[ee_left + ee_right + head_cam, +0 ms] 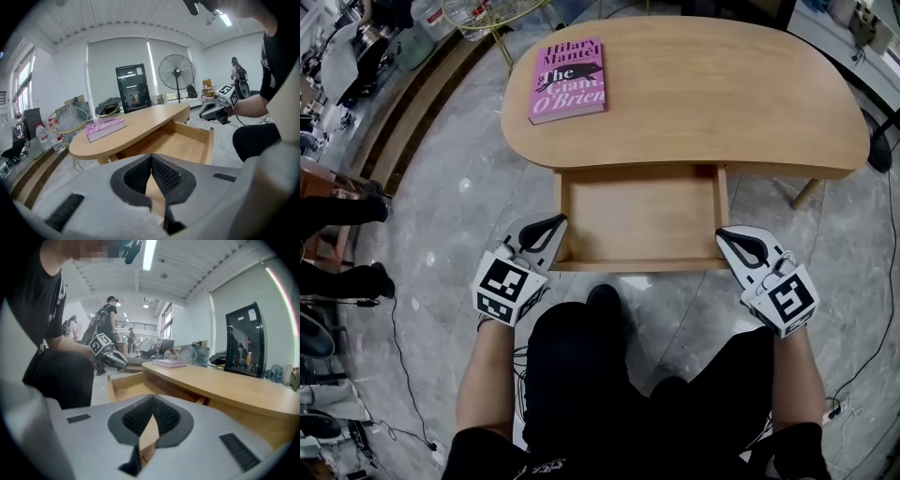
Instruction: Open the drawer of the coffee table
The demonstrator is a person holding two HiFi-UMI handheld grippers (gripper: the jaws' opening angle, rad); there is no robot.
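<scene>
In the head view, the drawer point(642, 211) stood pulled out from under the coffee table point(703, 94), its wooden floor bare. The left gripper point(551, 225) sat at its front left corner and the right gripper point(729, 238) at its front right; possibly touching, though that was unclear. A pink book point(568, 80) lay on the tabletop. In the left gripper view, the jaws met, holding nothing. In the right gripper view, the jaws were likewise pressed together and empty.
</scene>
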